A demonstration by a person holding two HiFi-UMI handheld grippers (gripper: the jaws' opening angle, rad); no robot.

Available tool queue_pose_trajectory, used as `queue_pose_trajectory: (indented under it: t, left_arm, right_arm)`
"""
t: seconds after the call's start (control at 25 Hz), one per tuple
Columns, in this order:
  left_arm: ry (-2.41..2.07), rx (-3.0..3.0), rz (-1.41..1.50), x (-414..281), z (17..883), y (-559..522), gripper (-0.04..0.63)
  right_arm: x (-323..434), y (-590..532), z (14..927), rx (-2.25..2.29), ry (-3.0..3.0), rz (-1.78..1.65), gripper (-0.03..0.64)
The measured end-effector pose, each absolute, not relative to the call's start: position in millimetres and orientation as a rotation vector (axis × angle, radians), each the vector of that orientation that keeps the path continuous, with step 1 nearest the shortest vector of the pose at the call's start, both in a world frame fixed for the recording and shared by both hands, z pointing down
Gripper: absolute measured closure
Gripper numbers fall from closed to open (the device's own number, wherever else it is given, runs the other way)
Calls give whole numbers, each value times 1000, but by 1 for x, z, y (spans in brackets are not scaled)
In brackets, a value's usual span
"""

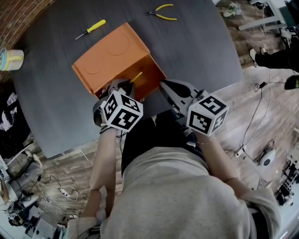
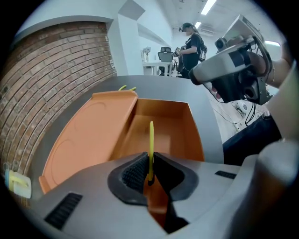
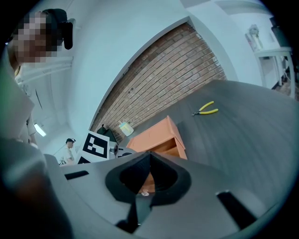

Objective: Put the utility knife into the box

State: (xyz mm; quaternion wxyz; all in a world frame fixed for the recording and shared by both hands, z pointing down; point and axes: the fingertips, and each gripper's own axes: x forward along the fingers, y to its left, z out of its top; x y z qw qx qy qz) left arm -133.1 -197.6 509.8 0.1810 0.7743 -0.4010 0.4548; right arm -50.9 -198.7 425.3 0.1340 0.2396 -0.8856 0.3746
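An orange box [image 1: 112,56] lies on the dark round table [image 1: 201,51], its opening turned toward me. In the left gripper view its lid [image 2: 88,135] is swung open to the left and the inside [image 2: 163,123] is bare. My left gripper [image 1: 125,85] is shut on a thin yellow utility knife [image 1: 136,76], held edge-on at the box mouth; the knife [image 2: 151,142] sticks out past the left gripper [image 2: 150,161] and points into the box. My right gripper [image 1: 163,85] hovers just right of the box, shut and holding nothing. From the right gripper [image 3: 149,156] the box [image 3: 156,137] shows ahead.
A yellow screwdriver [image 1: 91,29] lies beyond the box and yellow pliers [image 1: 161,13] lie at the far edge; the pliers [image 3: 205,110] also show to the right. A pale cup [image 1: 10,59] stands at the table's left rim. A person [image 2: 190,46] stands far off.
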Motion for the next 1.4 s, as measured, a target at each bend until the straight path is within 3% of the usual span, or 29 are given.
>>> queue_pose_trajectory:
  t: [0.52,1.4]
  left_arm:
    - [-1116,2193,1506,-134,524,-203,558]
    - [-1067,2245,1375,-120,513,-192,557]
  right_arm:
    - [-53,-202,427,701,-2565,1095,611]
    - [-57,-211,419,690,-2607,1080,611]
